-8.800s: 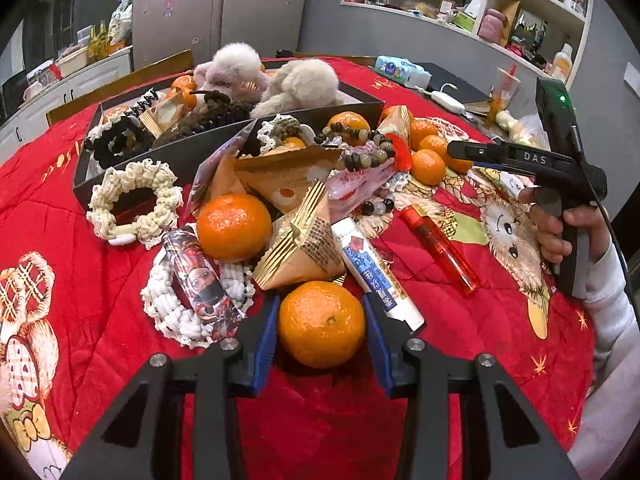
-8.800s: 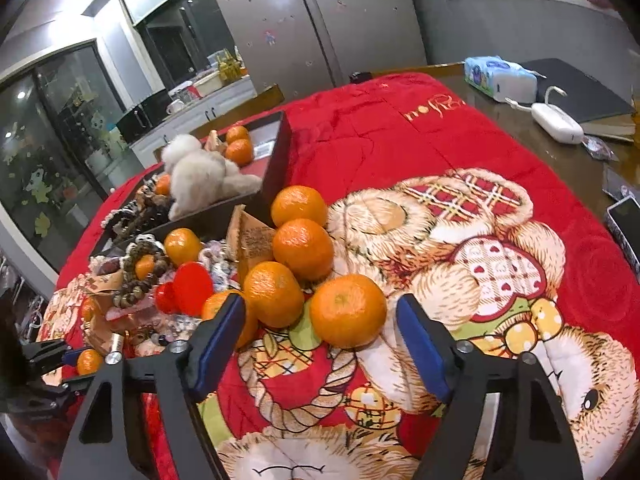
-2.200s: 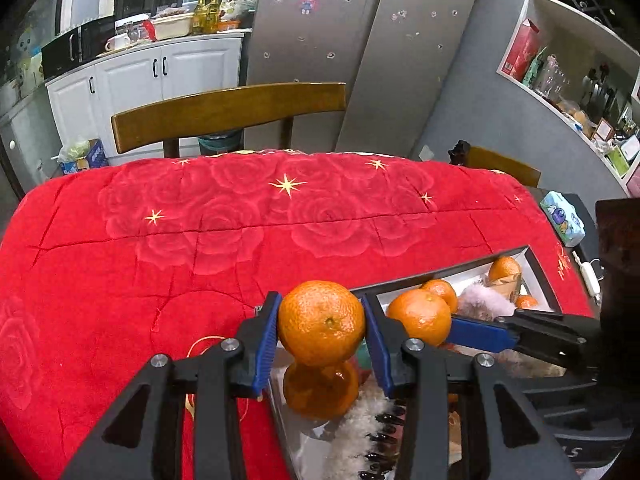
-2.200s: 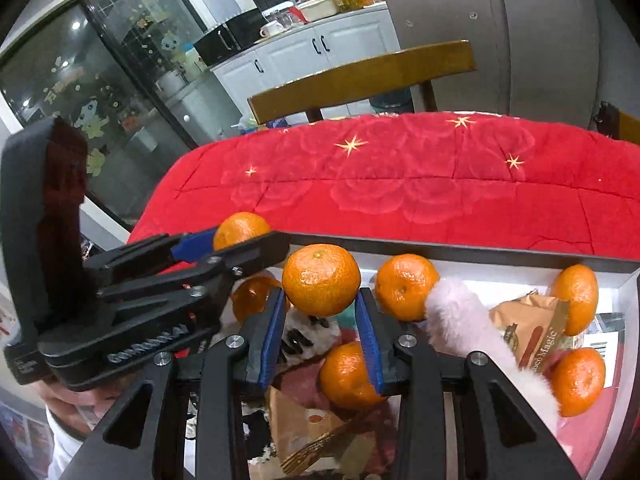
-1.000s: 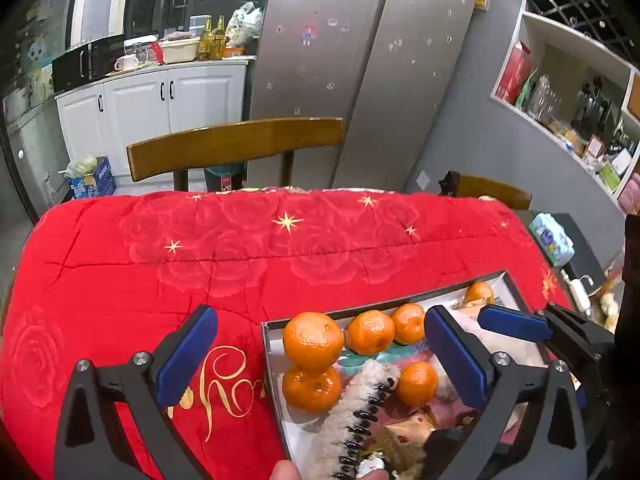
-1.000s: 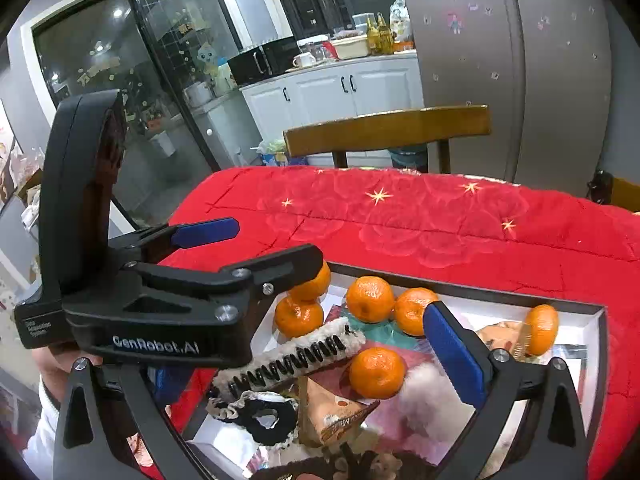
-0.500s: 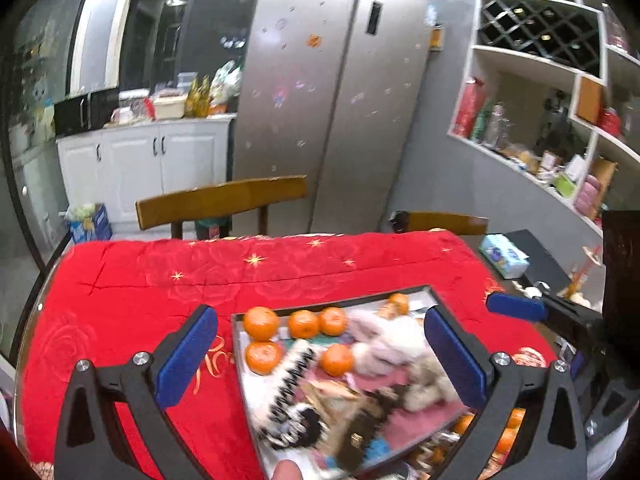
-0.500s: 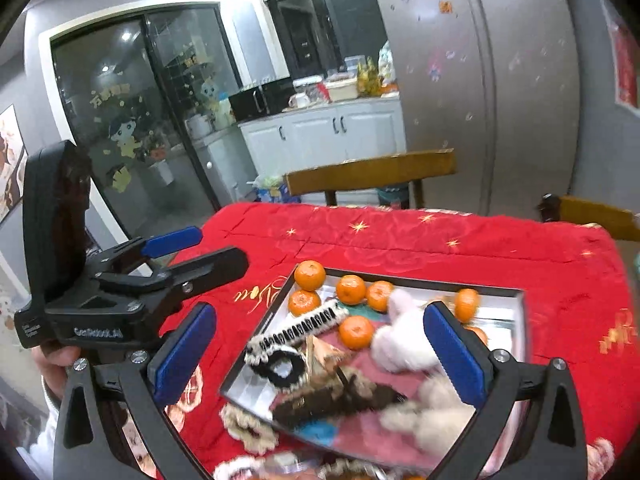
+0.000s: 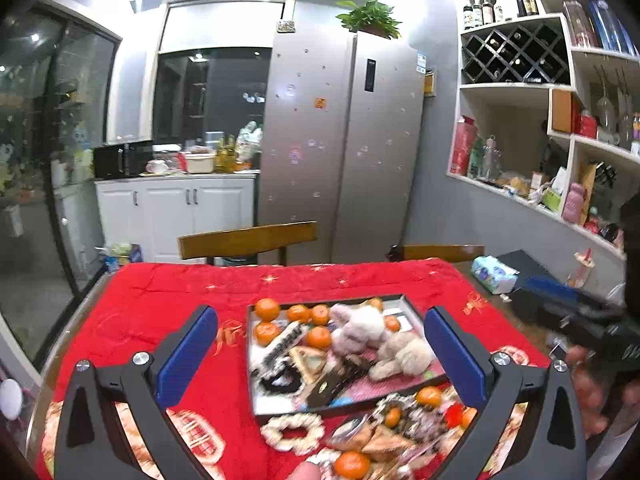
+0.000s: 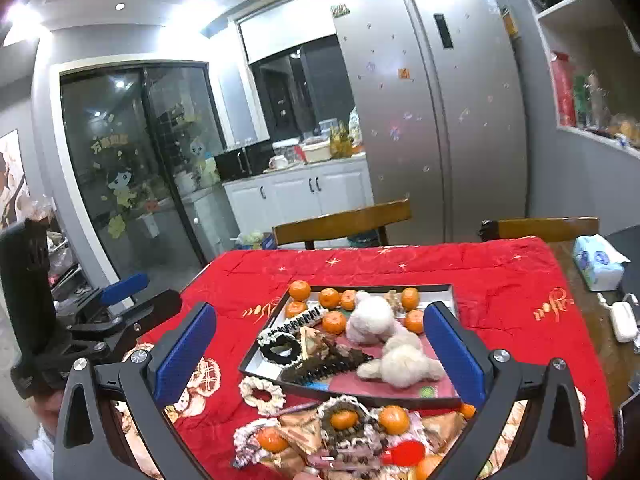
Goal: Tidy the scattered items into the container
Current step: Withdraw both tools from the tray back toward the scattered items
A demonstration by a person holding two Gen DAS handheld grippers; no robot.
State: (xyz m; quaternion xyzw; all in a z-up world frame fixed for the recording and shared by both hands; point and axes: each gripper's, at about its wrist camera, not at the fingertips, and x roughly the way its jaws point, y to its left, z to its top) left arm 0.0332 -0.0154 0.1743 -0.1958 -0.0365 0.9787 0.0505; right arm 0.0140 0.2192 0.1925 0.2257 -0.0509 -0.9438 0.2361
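A dark tray (image 9: 256, 390) (image 10: 451, 294) lies on the red quilted cloth, holding several oranges (image 9: 267, 309) (image 10: 299, 290), two fluffy white toys (image 9: 360, 330) (image 10: 370, 319), hair clips and packets. Near the tray's front edge sit scattered items: a cream scrunchie (image 9: 292, 432) (image 10: 262, 394), oranges (image 9: 351, 465) (image 10: 394, 419) and triangular packets (image 10: 302, 428). My left gripper (image 9: 322, 350) hangs high above the table, open and empty. My right gripper (image 10: 318, 350) is likewise raised, open and empty. Each gripper shows at the edge of the other's view.
Two wooden chairs (image 9: 248, 238) (image 10: 540, 228) stand at the table's far side. A tissue pack (image 10: 596, 262), a white charger (image 10: 622, 320) and a dark folder (image 9: 520, 262) lie on the bare wood at the right. Fridge and shelves are behind.
Both grippers let their oranges go into the tray, opened wide and rose up and back from it; the tray now looks smaller and the front pile has come into view.
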